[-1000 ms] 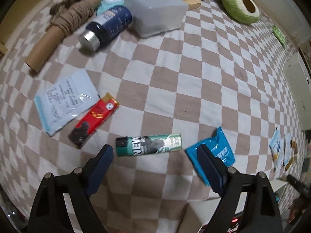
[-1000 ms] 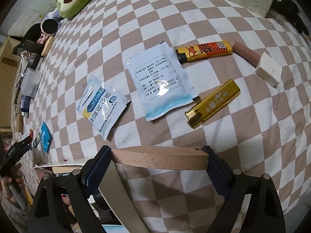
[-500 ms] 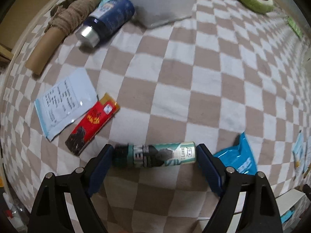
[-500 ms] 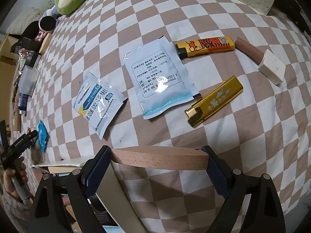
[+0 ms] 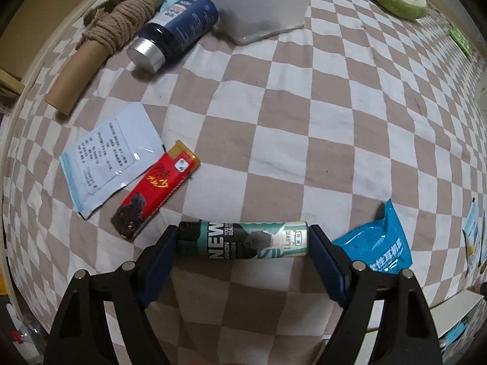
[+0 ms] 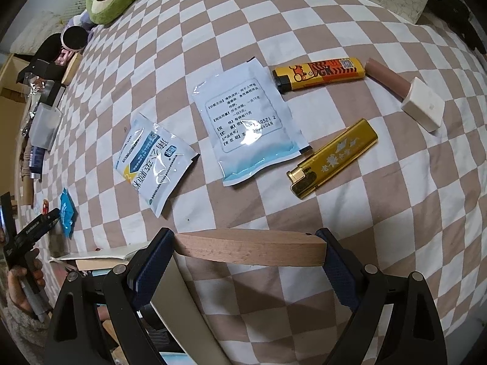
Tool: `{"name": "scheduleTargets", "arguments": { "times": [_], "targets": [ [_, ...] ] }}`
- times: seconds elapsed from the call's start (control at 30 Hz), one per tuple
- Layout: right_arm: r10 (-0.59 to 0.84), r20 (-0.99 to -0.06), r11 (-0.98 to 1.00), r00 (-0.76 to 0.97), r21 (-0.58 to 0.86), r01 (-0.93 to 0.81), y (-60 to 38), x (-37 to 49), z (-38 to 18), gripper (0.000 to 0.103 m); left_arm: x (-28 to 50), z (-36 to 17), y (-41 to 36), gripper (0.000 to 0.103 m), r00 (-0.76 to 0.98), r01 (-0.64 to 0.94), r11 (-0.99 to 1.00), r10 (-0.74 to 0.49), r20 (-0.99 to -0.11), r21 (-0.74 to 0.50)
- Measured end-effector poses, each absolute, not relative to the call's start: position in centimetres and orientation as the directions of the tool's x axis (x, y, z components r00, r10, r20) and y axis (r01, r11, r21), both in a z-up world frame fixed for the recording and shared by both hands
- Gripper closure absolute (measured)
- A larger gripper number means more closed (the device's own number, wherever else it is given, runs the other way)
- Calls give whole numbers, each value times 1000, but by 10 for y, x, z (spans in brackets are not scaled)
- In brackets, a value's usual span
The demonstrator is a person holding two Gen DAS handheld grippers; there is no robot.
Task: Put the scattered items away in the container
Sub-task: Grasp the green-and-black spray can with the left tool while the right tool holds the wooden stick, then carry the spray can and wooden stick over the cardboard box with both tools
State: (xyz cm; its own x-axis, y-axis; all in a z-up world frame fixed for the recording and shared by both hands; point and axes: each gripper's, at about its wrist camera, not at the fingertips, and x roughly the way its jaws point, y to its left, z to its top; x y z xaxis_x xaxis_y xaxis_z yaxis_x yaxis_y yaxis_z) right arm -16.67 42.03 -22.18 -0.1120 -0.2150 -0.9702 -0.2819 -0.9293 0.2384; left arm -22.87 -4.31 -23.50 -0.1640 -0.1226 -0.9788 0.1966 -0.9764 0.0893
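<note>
Directly between the pads of the left gripper a green lighter is bracketed lengthwise, lying flat on the checked bedspread, with a pad at each of its ends; the jaws have just been closing on it, and whether the pads already press cannot be told. "NEW" and "I Love" can be read on its wrap. The gripper is pointed steeply down at the cloth. Just ahead and to the left of its fingers a red lighter with gold characters is seen, overlapping a pale blue sachet printed with small text; just right of the right finger lies a blue packet. Far ahead, a translucent container stands beside a dark blue bottle. The right gripper, also aimed steeply down, is clamped across a wooden-edged tray. Ahead of it lie a gold lighter, a yellow lighter and two more sachets.
</note>
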Motion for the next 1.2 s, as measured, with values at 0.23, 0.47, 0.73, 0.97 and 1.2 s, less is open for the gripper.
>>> {"name": "scheduleTargets", "arguments": {
  "times": [0.23, 0.47, 0.73, 0.97, 1.2],
  "targets": [
    [-191, -970, -939, -151, 225, -261, 419, -161, -203, 10, -220, -198, -49, 19, -242, 202, -978, -99, -965, 50],
    [-180, -951, -950, -251, 234, -208, 405, -159, -164, 10, -196, -156, -51, 19, -340, 175, -984, -55, -939, -6],
    [-200, -907, -956, -370, 263, -128, 380, -154, -109, 10, -190, -95, -35, 19, -494, 104, -993, -2, -869, -56],
    [-234, -849, -956, -473, 290, -47, 361, -131, -55, 10, -151, -53, -12, 19, -564, -2, -996, 71, -823, -84],
    [-294, -797, -944, -528, 328, 31, 342, -99, -21, 10, -113, -20, -7, 19, -633, -59, -995, 95, -768, -75]
  ]
}}
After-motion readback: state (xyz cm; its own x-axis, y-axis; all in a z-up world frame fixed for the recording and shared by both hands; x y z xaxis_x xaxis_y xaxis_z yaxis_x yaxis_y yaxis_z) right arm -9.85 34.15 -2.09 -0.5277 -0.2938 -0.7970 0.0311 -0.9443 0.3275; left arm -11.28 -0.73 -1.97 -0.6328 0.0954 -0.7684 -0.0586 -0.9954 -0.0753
